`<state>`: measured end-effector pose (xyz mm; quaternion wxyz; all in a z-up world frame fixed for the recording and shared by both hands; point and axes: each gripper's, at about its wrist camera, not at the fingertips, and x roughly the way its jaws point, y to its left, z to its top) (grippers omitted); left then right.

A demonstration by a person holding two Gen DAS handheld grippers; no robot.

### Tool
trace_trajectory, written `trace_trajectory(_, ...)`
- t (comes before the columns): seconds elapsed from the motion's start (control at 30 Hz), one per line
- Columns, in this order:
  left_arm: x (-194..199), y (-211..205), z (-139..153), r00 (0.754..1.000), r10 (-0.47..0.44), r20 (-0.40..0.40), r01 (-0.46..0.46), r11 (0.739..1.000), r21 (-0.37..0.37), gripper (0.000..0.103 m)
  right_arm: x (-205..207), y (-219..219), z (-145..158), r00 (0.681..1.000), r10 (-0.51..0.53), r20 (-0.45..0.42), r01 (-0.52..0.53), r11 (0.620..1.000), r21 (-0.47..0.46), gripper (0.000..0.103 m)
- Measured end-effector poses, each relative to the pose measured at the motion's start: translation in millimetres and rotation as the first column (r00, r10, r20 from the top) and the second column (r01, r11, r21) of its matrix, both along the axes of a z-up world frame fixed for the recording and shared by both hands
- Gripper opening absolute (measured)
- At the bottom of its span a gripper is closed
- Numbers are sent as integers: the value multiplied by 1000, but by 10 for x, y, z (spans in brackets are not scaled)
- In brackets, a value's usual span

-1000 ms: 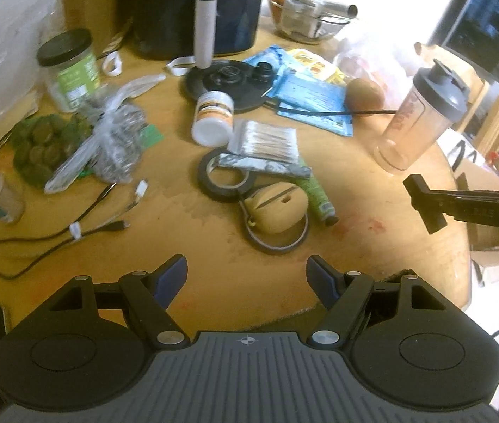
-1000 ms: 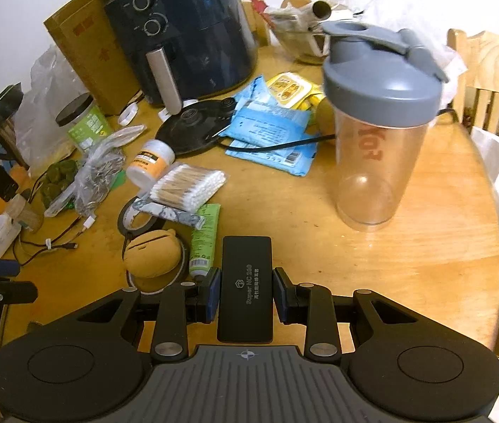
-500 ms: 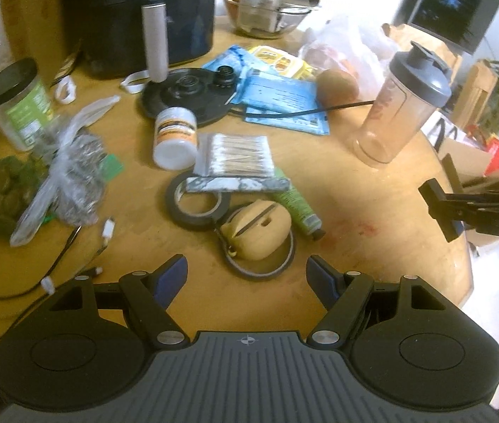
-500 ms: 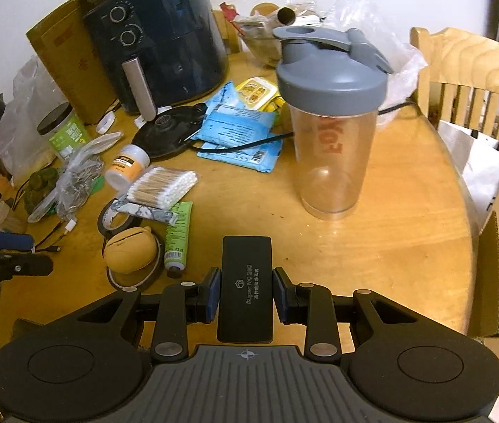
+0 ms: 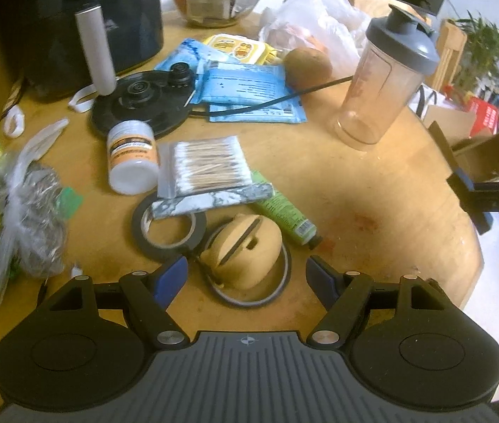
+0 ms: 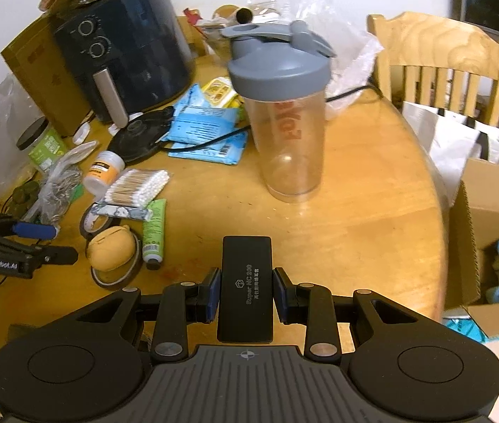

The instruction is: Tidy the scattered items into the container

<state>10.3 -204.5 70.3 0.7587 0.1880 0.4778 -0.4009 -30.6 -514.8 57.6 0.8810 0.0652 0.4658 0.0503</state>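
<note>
1. Leftmost, the left gripper (image 5: 246,275) hangs low over the wooden table (image 5: 373,190), its jaws spread wide and holding nothing.
2. Just ahead of it lies a tan pouch (image 5: 244,252), resting inside a thin ring (image 5: 267,298); the spread jaws flank it, so it looks like the next pick.
3. Beyond sit a roll of black tape (image 5: 158,243), a bag of cotton swabs (image 5: 207,167), a white pill bottle (image 5: 131,157) on its side and a green tube (image 5: 283,211), all scattered and waiting.
4. Further right stands a clear shaker bottle (image 6: 284,112), upright with its grey lid on.
5. Right of that, the right gripper (image 6: 246,294) has its jaws clamped on a flat black box (image 6: 246,289), held lengthwise for carrying.
6. At the far right a cardboard box (image 6: 489,243) stands open beside the table edge, probably the container.
</note>
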Motion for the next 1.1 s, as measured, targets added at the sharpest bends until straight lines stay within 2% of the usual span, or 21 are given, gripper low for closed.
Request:
trace_trajectory(0.23, 115, -160, -154, 996, -90, -27, 90, 996, 8, 74, -146, -101, -34, 998, -56, -19, 56, 998, -5, 34)
trace_trajectory(0.6, 342, -323, -431, 974, -191, -122, 197, 980, 36, 74, -236, -225, -50, 993, -113, -32, 112, 994, -7, 34)
trace_trajectory(0.93, 284, -340, -471, 975, -181, -128, 194, 977, 91, 72, -225, -261, -97, 991, -129, -40, 129, 992, -9, 34)
trace_trajectory(1.1, 344, -324, -491, 979, -130, -158, 145, 986, 82, 72, -213, -257, -103, 991, -125, -40, 125, 992, -10, 34)
